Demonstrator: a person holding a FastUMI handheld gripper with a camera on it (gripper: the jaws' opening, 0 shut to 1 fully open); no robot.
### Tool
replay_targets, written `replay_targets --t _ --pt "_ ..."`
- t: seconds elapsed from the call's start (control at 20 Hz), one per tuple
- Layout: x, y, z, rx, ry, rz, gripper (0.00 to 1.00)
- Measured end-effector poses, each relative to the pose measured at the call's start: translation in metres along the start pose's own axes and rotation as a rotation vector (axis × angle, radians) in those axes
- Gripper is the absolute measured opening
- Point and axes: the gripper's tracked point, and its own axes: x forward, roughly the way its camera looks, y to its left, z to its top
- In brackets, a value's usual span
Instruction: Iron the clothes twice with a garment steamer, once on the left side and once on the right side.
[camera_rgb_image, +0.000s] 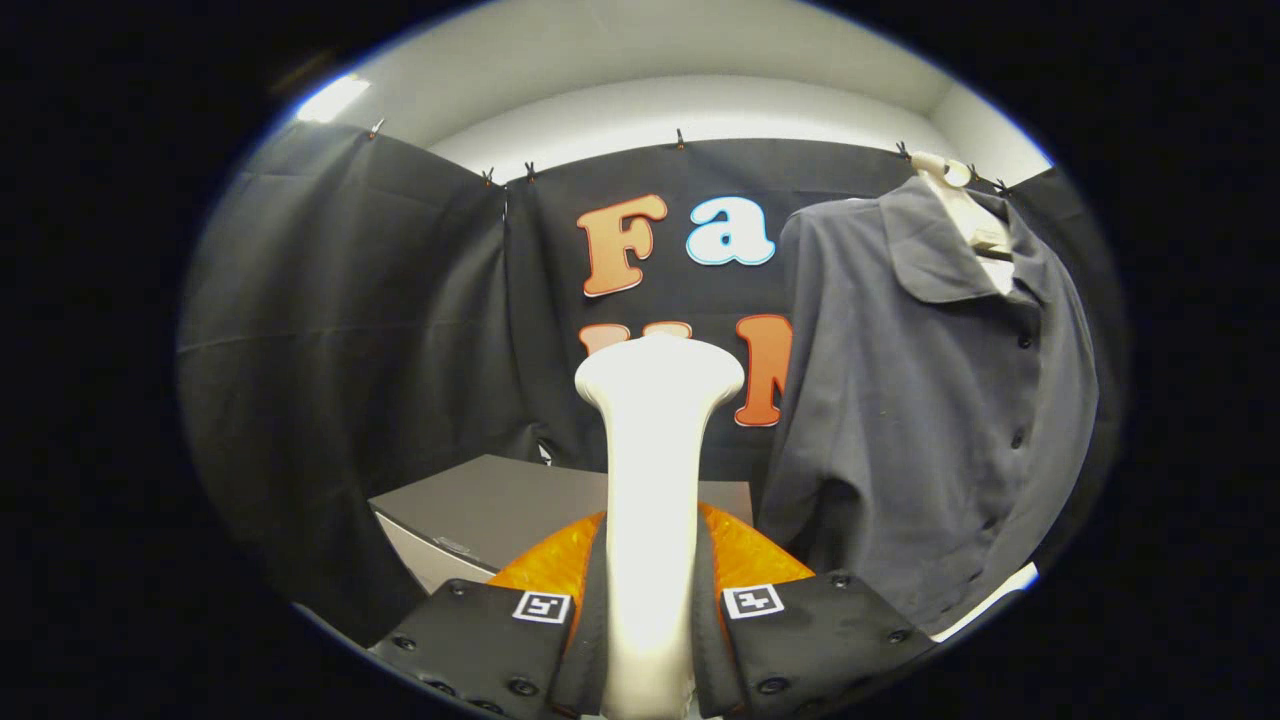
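While the gripper (650, 610) is clamped on the garment steamer (655, 480), both fingers (480, 630) are pressing in on its white handle from either side, so it's a solid two-sided hold with the handle running right up the middle between them. The steamer stands upright out of the grip, and its wider, flared head sits at the top, pointing up and away toward the booth's black cloth wall (350, 330). Just behind the fingers you can see a translucent orange part (745, 555) peeking out on both sides of the handle; can't really tell if that's part of the steamer body or something else. The shirt (930, 400) is a dark grey button-up with a collar, hanging on a pale hanger (965, 205) hooked over the top of the cloth wall, off to the right of the steamer head and a bit beyond it. The steamer isn't touching the shirt, there's a clear gap between the head and the near sleeve. Down low behind the handle, left of the shirt, there's a grey box-like surface (500, 500) with a lighter front face.
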Motion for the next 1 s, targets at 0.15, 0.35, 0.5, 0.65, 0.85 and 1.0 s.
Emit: replay_targets --t 0.15,0.35,0.5,0.65,0.85,1.0 --pt "-0.038 -0.029 0.014 -0.004 -0.035 -0.020 0.42" --pt "-0.082 -0.081 0.027 -0.004 -0.084 -0.090 0.42" --pt "-0.102 -0.122 0.031 -0.016 -0.099 -0.160 0.41" --pt "-0.115 -0.154 0.031 -0.001 -0.102 -0.211 0.42" --pt "-0.111 -0.188 0.029 -0.006 -0.106 -0.262 0.41" --pt "-0.106 -0.201 0.021 -0.009 -0.094 -0.273 0.42"
